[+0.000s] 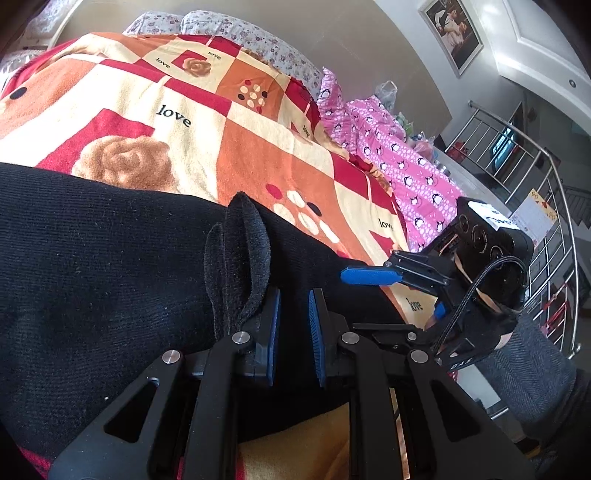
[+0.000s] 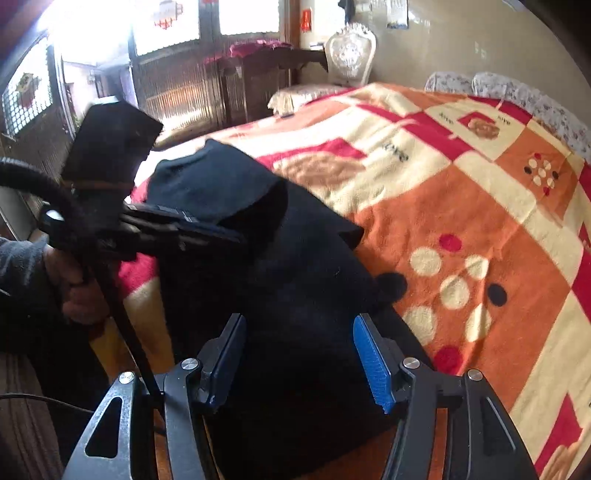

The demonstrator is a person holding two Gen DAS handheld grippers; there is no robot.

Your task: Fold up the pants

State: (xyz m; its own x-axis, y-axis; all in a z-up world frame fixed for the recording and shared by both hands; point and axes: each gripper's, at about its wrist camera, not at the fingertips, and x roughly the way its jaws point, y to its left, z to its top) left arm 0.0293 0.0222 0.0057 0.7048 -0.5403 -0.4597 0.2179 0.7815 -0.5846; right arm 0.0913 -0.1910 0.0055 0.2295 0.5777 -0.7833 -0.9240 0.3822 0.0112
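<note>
One pair of black pants lies on the bed, spread over the patterned blanket, near the bed's near edge.

Left tool: blue pads sit close together w/ a narrow gap showing between them; tips rest low over the black cloth. A bunched fold of the pants stands up just left of the left pad, touching its outer side. Nothing visibly pinched between the pads in the left wrist view. In the right wrist view the left tool points level into a raised hump of the pants; can't tell from there whether cloth is caught.

Right tool: pads well apart, straddling the pants from above, cloth beneath and between them, not clamped. In the left wrist view the right tool hovers at the pants' right edge.

Count: 1 pants, 2 tools, 1 blanket, 1 pink penguin-print cloth at the bed's far side, 2 flowered pillows.
</note>
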